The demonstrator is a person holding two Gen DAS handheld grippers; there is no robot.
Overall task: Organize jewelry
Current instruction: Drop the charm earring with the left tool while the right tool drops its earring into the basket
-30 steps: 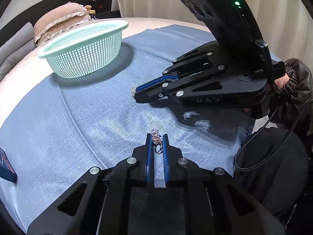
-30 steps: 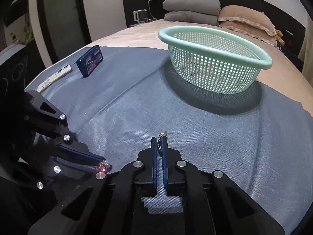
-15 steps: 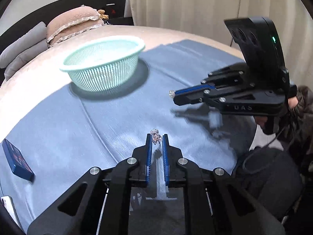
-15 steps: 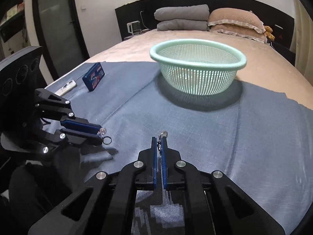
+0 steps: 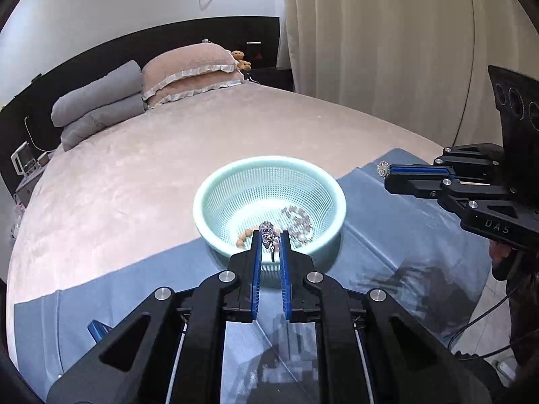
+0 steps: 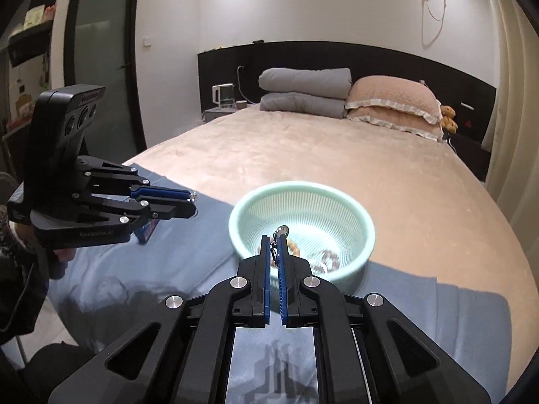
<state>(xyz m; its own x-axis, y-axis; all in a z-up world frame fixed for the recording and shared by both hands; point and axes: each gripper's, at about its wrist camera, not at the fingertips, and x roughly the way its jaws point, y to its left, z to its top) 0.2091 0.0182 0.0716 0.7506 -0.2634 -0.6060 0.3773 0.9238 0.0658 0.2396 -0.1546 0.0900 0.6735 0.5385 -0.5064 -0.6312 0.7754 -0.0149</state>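
A mint green mesh basket (image 5: 215, 181) stands on a blue cloth (image 5: 387, 235) on the bed; it shows in the right wrist view too (image 6: 367, 222). Bead bracelets (image 5: 298, 219) lie inside it. My left gripper (image 5: 269, 240) is shut on a sparkling ring (image 5: 267, 232), held above the basket's near rim. My right gripper (image 6: 277, 240) is shut on a small silver ring (image 6: 281, 230), also held high over the basket's near side. Each gripper shows in the other's view, the right one (image 5: 387, 170) to the right and the left one (image 6: 192, 202) to the left.
The beige bed (image 5: 168, 155) stretches beyond the cloth, with pillows (image 5: 188, 70) and folded grey quilts (image 5: 97, 107) at the black headboard. A blue box (image 6: 148, 232) lies on the cloth behind the left gripper. Curtains (image 5: 387, 50) hang on the right.
Both grippers have risen from the cloth with their rings and moved toward the basket, which now sits below and just ahead of the fingertips, its inside visible.
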